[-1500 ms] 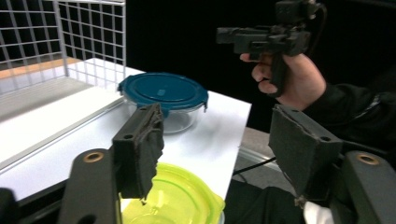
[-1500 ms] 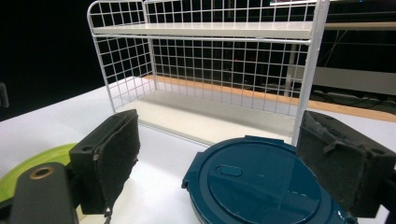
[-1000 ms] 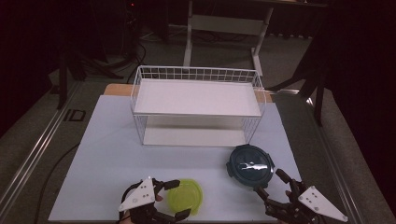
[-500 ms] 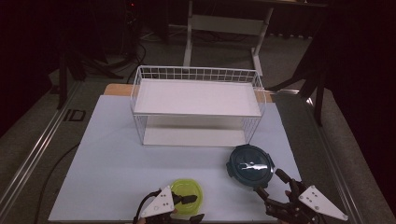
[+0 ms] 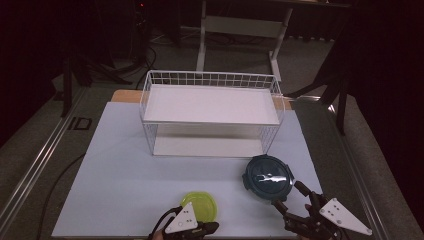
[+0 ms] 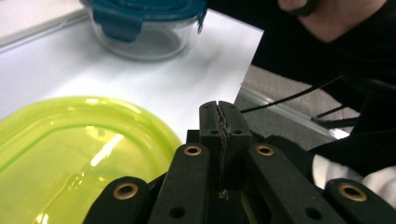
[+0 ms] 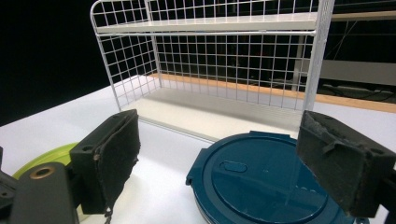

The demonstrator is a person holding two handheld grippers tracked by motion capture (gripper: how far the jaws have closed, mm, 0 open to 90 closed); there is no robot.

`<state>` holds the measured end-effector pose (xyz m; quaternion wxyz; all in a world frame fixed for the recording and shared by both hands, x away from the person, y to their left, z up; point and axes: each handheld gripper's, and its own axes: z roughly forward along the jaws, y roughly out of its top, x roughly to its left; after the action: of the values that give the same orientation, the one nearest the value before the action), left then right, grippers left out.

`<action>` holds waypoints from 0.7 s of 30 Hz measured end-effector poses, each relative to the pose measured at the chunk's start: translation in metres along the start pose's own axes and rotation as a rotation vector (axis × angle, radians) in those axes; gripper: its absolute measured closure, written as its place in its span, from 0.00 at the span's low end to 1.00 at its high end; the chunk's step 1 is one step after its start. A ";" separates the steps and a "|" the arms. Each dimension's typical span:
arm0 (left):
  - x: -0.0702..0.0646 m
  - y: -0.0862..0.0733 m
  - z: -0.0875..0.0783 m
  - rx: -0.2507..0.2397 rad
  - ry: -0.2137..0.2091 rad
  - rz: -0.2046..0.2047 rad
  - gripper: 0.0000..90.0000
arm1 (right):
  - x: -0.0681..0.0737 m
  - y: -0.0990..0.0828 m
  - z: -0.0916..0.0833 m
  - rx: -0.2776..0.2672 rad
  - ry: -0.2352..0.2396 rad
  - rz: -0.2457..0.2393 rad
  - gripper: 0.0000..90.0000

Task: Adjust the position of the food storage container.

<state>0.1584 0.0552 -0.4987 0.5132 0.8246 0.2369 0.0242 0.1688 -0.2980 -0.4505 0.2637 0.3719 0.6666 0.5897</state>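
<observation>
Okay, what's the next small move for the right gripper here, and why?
Probably ease the right gripper forward and down so its fingers straddle the teal-lidded container, then close. The fingers stand wide open just short of the lid, nothing between them, while the left gripper is shut beside the green lid.

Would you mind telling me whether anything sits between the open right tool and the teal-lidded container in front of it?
Nothing visible does. The right tool stands open just short of the teal-lidded container, with bare white table between them. The green lid lies off to the side, by the left tool, whose jaws have just closed on nothing.
</observation>
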 end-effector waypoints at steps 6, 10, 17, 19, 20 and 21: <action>0.004 0.000 0.000 0.023 0.050 -0.007 0.99 | 0.000 0.000 0.000 0.002 -0.001 0.000 0.15; 0.008 -0.001 -0.005 0.027 0.068 -0.032 0.99 | -0.001 0.000 0.000 0.002 0.000 0.004 0.15; 0.004 0.000 0.001 0.024 0.036 -0.064 0.99 | 0.000 0.000 0.001 0.005 0.002 0.004 0.15; 0.004 0.001 0.003 0.027 0.031 -0.076 0.99 | 0.000 0.000 0.001 0.005 0.003 0.002 0.15; 0.004 0.001 0.004 0.031 0.025 -0.083 0.99 | 0.000 0.000 0.000 0.004 0.003 0.003 0.15; 0.004 0.002 0.005 0.030 0.018 -0.086 0.99 | -0.001 0.000 0.000 0.005 0.003 0.004 0.15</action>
<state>0.1635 0.0522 -0.5001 0.4993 0.8208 0.2773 0.0059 0.1694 -0.2983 -0.4508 0.2605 0.3732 0.6676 0.5893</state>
